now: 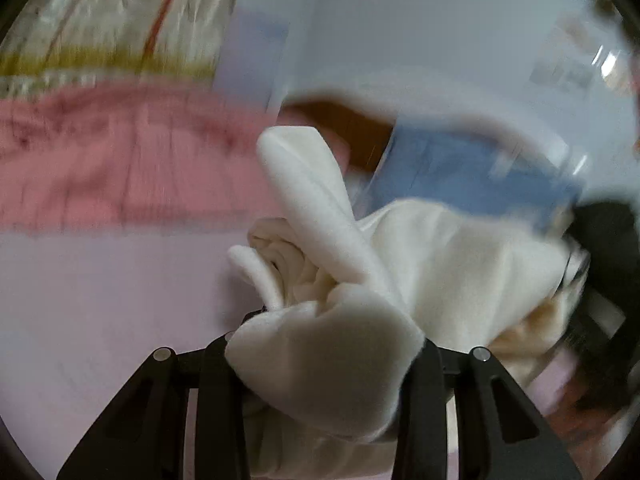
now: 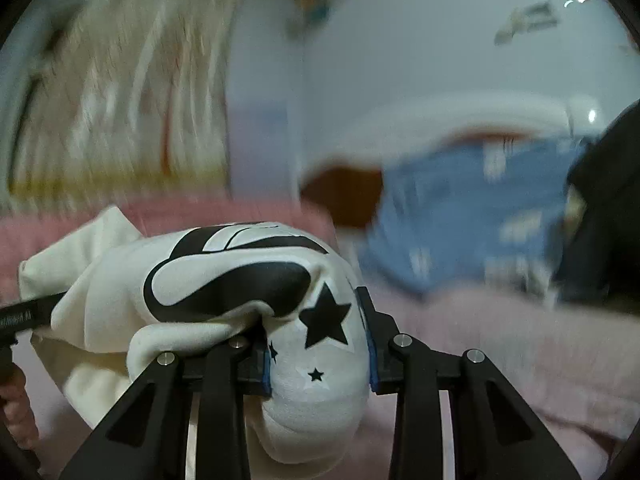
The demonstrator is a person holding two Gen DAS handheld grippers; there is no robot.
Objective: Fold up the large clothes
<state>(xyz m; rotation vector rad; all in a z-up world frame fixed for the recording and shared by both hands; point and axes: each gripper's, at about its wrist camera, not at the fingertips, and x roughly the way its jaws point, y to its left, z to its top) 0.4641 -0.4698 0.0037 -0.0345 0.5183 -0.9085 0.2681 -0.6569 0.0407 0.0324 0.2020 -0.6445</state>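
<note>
A cream fleece garment (image 1: 440,264) fills the lower middle of the left wrist view, bunched and lifted over the pale pink bed surface (image 1: 112,304). My left gripper (image 1: 320,360) is shut on a thick wad of it, which bulges between the black fingers. In the right wrist view the same cream garment (image 2: 248,300) shows a black print with stars. My right gripper (image 2: 318,360) is shut on that printed part, the cloth squeezed between its blue-edged pads. The other gripper's black body (image 2: 28,312) shows at the left edge, with fingers of a hand (image 2: 16,420) below it.
Everything behind is motion-blurred. A pink blanket (image 1: 120,160) lies across the bed, a light curtain (image 1: 120,20) hangs behind it. A blue and white cloth (image 2: 472,216) and a brown patch (image 2: 344,188) lie at the right, with a dark shape (image 2: 600,208) at the far right.
</note>
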